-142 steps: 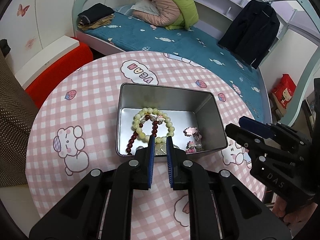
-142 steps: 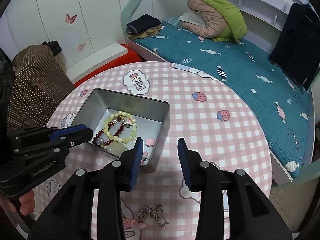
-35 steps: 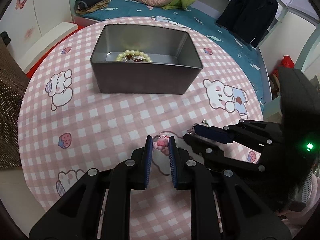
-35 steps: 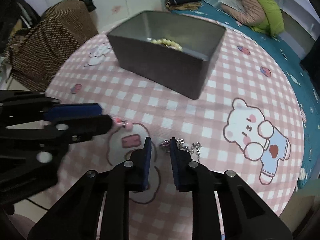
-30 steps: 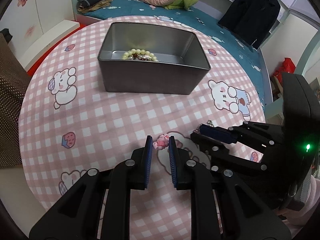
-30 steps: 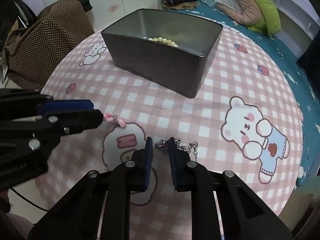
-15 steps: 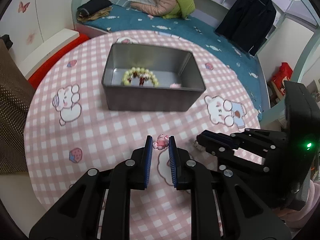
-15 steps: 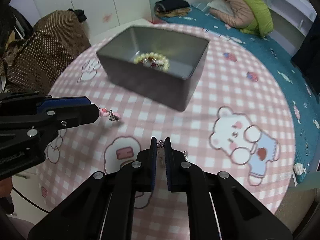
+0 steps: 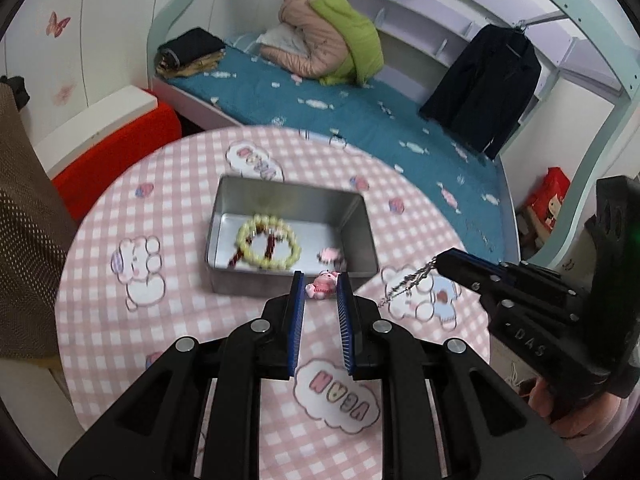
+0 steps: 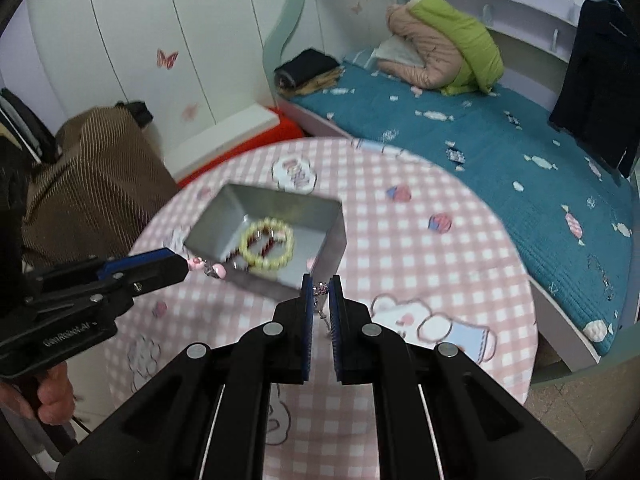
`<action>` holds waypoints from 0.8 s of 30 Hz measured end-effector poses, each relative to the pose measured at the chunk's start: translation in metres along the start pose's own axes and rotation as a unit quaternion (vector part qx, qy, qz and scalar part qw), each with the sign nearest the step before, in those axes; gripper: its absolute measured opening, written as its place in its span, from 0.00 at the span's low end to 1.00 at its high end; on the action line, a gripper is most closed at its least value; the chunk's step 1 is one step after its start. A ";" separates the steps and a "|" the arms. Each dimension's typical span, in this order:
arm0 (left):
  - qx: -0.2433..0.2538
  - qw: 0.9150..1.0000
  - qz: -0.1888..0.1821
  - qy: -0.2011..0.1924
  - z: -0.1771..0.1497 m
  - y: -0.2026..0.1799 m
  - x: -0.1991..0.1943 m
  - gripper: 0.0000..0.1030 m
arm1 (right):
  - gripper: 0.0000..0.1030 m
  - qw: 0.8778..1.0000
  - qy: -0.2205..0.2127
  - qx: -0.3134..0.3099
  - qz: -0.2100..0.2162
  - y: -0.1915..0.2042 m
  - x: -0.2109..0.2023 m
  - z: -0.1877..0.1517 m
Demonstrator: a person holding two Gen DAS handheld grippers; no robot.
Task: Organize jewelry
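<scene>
Ahead of both tongs, on the checked table (image 9: 192, 344), stands the tin (image 9: 362, 224), open at the top, with a bead bracelet (image 9: 267, 248) and a small pink piece (image 9: 330, 255) already on its floor. We judge the step in hand to be the carry to the tin, so we want each piece brought fully past the near rim before either pair lets go, and lowered close to the floor so that nothing bounces out. We would drop one at a time, since the two tongs converge on the same opening and could knock each other.

The left tongs (image 9: 320, 289) point forward and slightly down at the tin's near wall, raised above the table, and are closed on a pink charm (image 9: 321, 286) pinched right at their tips. The charm is just short of the rim, so we still need a little forward travel.

The right tongs (image 10: 321, 288) come in from the right of the left pair, also raised, aimed at the tin's near right corner. They are closed on a chain (image 9: 406, 282), which hangs loose below the tips and will swing; we should let it settle, then lower it so its tail lands inside first.
</scene>
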State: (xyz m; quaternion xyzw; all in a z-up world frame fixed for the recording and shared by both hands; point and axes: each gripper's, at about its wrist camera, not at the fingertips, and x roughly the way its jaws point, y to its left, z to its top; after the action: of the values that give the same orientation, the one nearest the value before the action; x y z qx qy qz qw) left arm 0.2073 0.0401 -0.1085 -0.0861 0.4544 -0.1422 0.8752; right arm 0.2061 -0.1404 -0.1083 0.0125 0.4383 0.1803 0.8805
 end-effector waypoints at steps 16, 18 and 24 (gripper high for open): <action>-0.005 0.999 -0.006 -0.031 0.034 0.004 -0.003 0.16 | 0.07 0.996 -0.086 -0.026 0.018 0.021 -0.035 0.055; -0.003 1.000 -0.004 -0.028 0.036 0.005 0.001 0.16 | 0.07 0.996 -0.085 -0.029 0.022 0.023 -0.030 0.057; -0.006 1.000 -0.002 -0.016 0.038 0.010 0.012 0.16 | 0.07 0.998 -0.054 -0.028 0.027 0.024 -0.005 0.056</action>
State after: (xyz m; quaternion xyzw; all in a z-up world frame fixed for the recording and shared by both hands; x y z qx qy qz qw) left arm 0.2466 0.0461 -0.0986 -0.0942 0.4405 -0.1399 0.8818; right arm 0.2394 -0.1123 -0.0662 0.0092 0.3841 0.2158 0.8977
